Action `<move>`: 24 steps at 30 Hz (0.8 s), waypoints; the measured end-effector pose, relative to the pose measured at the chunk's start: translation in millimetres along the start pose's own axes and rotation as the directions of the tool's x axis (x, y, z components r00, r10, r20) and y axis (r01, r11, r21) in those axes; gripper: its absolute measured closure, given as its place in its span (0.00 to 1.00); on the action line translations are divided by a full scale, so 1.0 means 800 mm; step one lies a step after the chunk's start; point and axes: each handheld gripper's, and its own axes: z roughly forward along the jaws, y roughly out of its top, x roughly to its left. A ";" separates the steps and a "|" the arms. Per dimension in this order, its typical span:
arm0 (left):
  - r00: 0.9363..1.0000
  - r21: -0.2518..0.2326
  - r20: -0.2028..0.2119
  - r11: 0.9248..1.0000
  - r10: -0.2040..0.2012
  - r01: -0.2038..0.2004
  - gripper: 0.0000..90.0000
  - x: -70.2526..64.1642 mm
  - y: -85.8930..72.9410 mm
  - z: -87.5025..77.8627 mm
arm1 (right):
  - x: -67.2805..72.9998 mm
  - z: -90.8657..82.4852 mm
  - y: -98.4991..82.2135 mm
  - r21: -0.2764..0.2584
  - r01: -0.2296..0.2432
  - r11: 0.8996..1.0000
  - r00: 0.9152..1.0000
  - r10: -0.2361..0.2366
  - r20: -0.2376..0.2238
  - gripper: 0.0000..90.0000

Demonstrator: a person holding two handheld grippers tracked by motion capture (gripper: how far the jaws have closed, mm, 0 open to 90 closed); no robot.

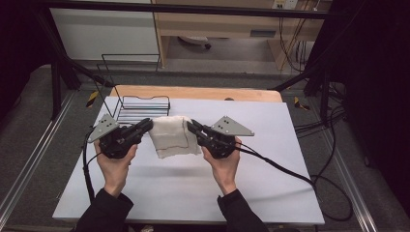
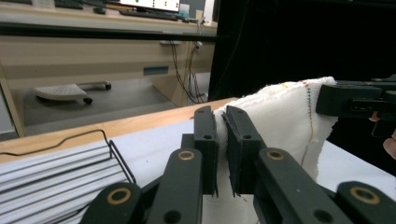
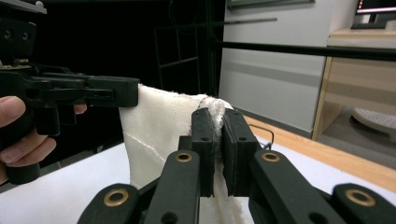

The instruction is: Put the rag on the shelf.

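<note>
A person sits at a table covered with a white sheet (image 1: 270, 193) and holds a black two-jaw gripper in each hand. Between the two hangs a white cloth (image 1: 173, 135), lifted clear of the table near its middle. The left gripper (image 1: 146, 124) pinches the cloth's upper left corner; in the left gripper view its jaws are closed tight on a bunched edge of the cloth (image 2: 280, 112). The right gripper (image 1: 192, 126) pinches the opposite upper corner, jaws likewise clamped on fabric, seen close in the right gripper view (image 3: 215, 112). Held by two corners, the cloth hangs open and fairly flat, which likely suits folding it or laying it out. A wire rack (image 1: 143, 107) stands on the table just behind the cloth, at the left.
</note>
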 end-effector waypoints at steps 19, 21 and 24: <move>0.999 -0.069 -0.043 0.998 0.000 -0.003 0.93 0.024 0.037 -0.017 | 0.017 0.034 0.031 -0.074 0.014 0.997 1.000 -0.014 0.012 0.94; 0.999 -0.080 -0.047 0.997 -0.006 0.002 0.93 0.027 0.041 -0.019 | 0.019 0.037 0.034 -0.084 0.014 0.996 1.000 -0.013 0.012 0.94; 0.998 -0.095 -0.056 0.995 -0.008 0.003 0.93 0.031 0.047 -0.021 | 0.022 0.046 0.043 -0.098 0.019 0.995 1.000 -0.018 0.012 0.94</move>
